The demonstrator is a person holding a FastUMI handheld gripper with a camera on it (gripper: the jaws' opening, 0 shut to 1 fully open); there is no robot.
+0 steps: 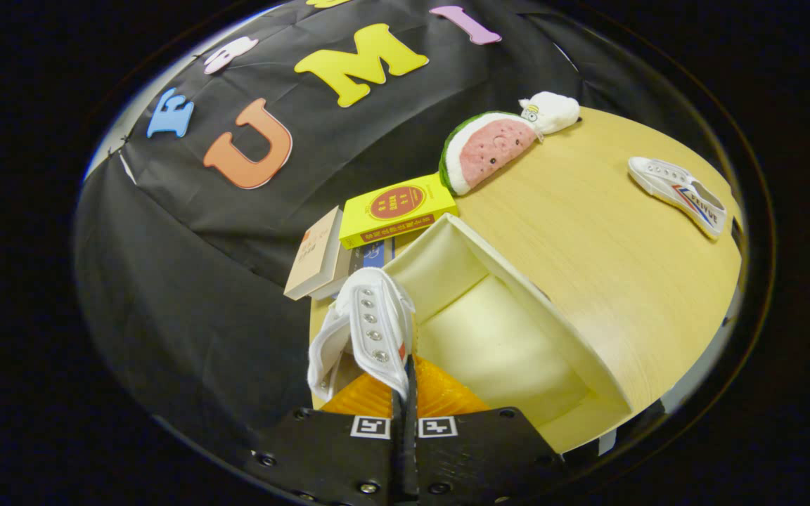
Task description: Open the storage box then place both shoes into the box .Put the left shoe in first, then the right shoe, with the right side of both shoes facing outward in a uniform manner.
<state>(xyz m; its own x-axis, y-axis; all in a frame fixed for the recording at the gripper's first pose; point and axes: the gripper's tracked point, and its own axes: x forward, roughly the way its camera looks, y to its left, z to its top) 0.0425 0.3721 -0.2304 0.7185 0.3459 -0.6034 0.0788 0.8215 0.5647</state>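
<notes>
The claw (405, 383) pinches the soft white shoe (370, 330) by its edge beside the smooth open box (517, 330), while another shoe (679, 193) lies far off on the wooden table (602, 232).

The held shoe (366, 330) is white canvas with a row of silver eyelets and a small red-and-blue mark at its edge; its insole shows orange with a ribbed pattern. The second shoe (679, 190) is white with red and blue diagonal stripes on its side. The storage box (517, 337) is cream inside and out. The table (602, 232) is pale yellow wood grain. The top book (396, 209) is yellow with a red oval emblem. The watermelon plush (486, 149) is pink with a white-and-green rind. The small plush (551, 111) is white.
</notes>
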